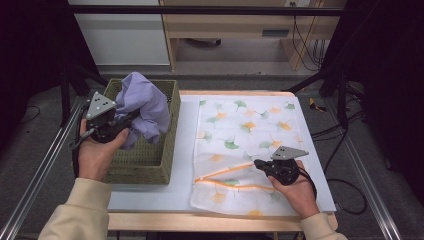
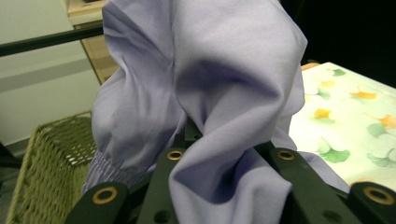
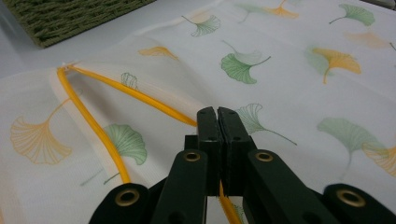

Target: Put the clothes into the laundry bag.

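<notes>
A lilac garment (image 1: 142, 107) hangs bunched above the woven green basket (image 1: 165, 150) at the table's left. My left gripper (image 1: 131, 116) is shut on it; in the left gripper view the lilac garment (image 2: 219, 93) drapes over the jaws and hides their tips. A white mesh laundry bag (image 1: 245, 135) with a ginkgo-leaf print lies flat to the right. Its orange-edged opening (image 1: 222, 172) gapes near the front. My right gripper (image 1: 257, 163) is shut on the upper orange edge (image 3: 154, 103), holding it up off the lower edge (image 3: 88, 126).
The basket's corner (image 3: 70, 18) lies beyond the bag in the right gripper view. Bare white tabletop (image 1: 185, 150) runs between basket and bag. Black stands and cables flank the table; wooden furniture (image 1: 240, 25) stands behind.
</notes>
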`<state>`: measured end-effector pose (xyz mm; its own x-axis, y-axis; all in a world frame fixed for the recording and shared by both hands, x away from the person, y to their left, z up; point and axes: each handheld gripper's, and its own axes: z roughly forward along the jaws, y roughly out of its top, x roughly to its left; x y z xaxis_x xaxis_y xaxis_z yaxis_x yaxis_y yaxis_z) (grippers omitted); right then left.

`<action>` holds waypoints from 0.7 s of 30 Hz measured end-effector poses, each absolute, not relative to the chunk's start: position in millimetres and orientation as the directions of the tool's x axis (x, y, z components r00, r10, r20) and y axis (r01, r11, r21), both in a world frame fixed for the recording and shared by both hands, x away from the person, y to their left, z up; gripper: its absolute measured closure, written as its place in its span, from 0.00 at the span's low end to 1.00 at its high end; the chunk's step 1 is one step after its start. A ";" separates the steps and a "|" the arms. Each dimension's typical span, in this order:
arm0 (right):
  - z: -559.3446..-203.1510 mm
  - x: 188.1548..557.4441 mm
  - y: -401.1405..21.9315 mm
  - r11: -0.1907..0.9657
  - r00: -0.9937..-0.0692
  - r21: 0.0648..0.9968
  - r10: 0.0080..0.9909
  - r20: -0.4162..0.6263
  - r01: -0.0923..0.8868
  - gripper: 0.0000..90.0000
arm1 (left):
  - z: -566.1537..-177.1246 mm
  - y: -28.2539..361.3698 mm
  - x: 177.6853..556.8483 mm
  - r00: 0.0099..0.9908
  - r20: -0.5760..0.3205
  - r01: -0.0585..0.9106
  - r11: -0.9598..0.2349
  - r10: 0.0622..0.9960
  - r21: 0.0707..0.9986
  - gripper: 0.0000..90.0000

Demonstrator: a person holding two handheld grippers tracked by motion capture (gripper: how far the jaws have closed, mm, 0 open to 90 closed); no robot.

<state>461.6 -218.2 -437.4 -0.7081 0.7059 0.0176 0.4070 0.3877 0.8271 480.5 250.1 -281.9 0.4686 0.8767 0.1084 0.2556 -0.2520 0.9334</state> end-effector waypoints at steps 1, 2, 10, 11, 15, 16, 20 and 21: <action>-437.5 461.9 -218.2 0.388 -0.708 0.827 0.706 0.017 0.407 0.99 | -280.9 248.6 479.8 0.472 0.113 0.252 -0.257 0.874 0.933 0.85; -437.4 462.0 -218.2 0.387 -0.707 0.827 0.707 0.018 0.408 0.99 | -279.8 247.0 478.8 0.475 0.115 0.248 -0.258 0.872 0.934 0.85; -436.1 461.8 -219.1 0.375 -0.710 0.834 0.704 0.027 0.405 0.99 | -267.6 232.2 469.1 0.515 0.138 0.195 -0.272 0.846 0.942 0.85; -435.9 461.7 -219.2 0.375 -0.710 0.834 0.703 0.029 0.405 0.99 | -266.4 229.3 466.8 0.521 0.130 0.202 -0.269 0.844 0.942 0.85; -437.3 463.2 -220.9 0.377 -0.712 0.831 0.701 0.032 0.409 0.99 | -264.5 217.8 462.4 0.546 0.143 0.185 -0.285 0.825 0.940 0.85; -437.4 463.7 -221.2 0.371 -0.712 0.831 0.701 0.041 0.413 0.99 | -264.2 214.9 461.3 0.551 0.142 0.181 -0.284 0.822 0.942 0.85; -437.3 465.1 -222.6 0.359 -0.709 0.833 0.703 0.054 0.420 0.99 | -263.2 204.0 457.3 0.576 0.132 0.170 -0.276 0.807 0.946 0.85; -437.3 465.1 -222.7 0.358 -0.709 0.834 0.703 0.056 0.421 0.99 | -262.8 200.8 456.1 0.583 0.132 0.166 -0.277 0.801 0.946 0.85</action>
